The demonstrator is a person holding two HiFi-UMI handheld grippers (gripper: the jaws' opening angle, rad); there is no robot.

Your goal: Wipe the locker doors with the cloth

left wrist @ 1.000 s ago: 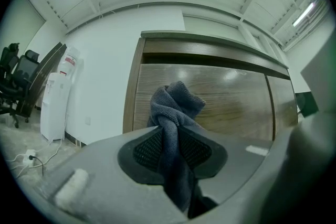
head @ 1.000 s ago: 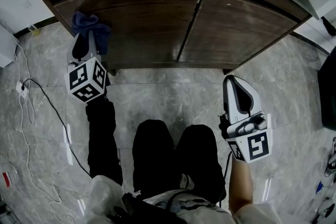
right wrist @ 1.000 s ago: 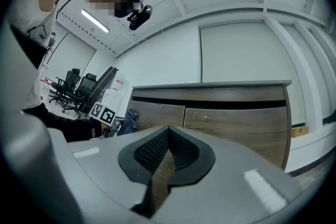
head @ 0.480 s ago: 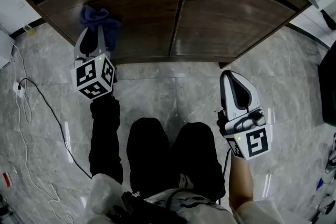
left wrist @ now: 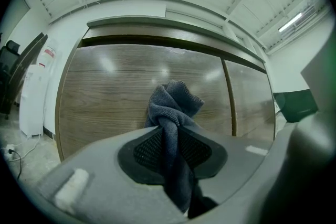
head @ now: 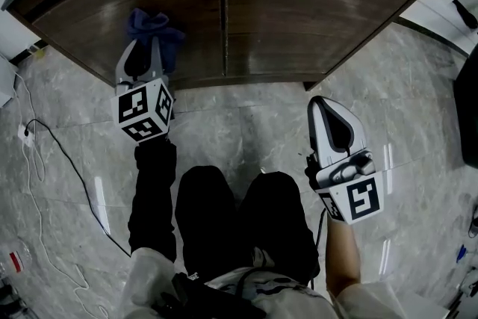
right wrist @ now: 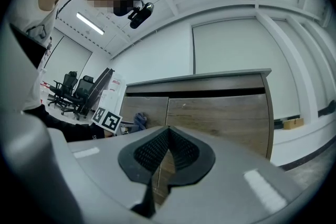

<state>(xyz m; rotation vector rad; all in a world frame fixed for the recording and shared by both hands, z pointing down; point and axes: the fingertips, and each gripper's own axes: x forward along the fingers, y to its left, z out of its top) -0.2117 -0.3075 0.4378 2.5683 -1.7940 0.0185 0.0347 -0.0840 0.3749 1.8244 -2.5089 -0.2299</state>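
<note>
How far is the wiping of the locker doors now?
Done: cannot tell; neither door shows wipe marks. In hand: the left gripper clamps the cloth at the left door. Left: likely the right door; the right gripper hangs back, shut and empty.

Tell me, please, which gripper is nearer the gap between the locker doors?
Left. The left gripper holds the cloth at the left door, beside the gap; the right gripper is back from the locker, over the floor.
</note>
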